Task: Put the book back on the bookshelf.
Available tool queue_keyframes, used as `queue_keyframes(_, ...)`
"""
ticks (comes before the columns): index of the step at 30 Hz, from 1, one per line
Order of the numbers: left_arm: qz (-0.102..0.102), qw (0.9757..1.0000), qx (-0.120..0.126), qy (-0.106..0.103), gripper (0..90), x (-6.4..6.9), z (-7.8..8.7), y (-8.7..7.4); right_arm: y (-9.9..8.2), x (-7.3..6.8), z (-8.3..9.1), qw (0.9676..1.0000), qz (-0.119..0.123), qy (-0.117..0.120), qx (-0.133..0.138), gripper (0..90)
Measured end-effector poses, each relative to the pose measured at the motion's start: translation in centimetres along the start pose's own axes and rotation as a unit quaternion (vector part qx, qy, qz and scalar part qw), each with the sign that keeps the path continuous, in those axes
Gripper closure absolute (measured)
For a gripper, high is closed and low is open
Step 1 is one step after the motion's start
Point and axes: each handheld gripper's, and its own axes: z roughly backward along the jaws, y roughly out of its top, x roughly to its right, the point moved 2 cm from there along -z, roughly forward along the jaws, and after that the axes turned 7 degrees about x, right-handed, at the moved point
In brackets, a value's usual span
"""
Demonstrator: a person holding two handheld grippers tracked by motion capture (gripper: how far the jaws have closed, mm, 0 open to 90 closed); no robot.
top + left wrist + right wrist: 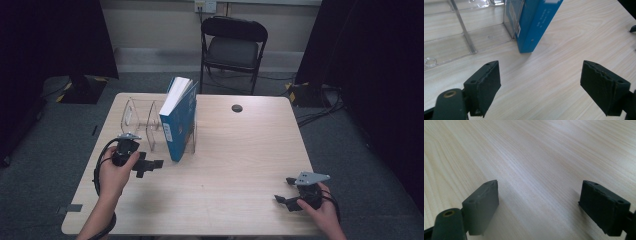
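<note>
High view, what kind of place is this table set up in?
Probably a lab or recording room: a light wooden table on grey carpet, black curtains at both sides, a black folding chair against the wall, and cables trailing on the floor.

- The upright blue paperback book [179, 117] has a bright blue cover, white page edges on top, and a small white label with dark print on its spine.
- The clear plastic divider rack [141, 122] is colourless and see-through; the wood shows through it.
- The light wooden table [235, 150] is pale beige with fine, darker grain lines; a small round dark grey cap [237, 108] sits at its far side.
- The black left gripper [150, 165] has matt black pads and a brass-coloured ring near one jaw.
- The black right gripper [283, 190] carries a light grey three-cornered plate.
- The far folding chair [234, 46] is black with a dark grey seat.
- The carpet floor [45, 145] is dark grey-blue.
</note>
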Motion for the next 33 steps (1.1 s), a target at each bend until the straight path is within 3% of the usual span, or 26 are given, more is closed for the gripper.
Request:
queue_keyframes(17, 0.013, 0.9998, -0.016, -0.002, 16.2, -1.1, -1.5, -3.3, 0.0, 0.0, 0.0, 1.0000, 0.000, 0.000, 0.000, 15.1)
queue_keyframes(33, 0.013, 0.9992, -0.034, 0.019, 16.4, -2.0, -2.4, -6.2, 0.0, 0.0, 0.0, 1.0000, 0.000, 0.000, 0.000, 15.1)
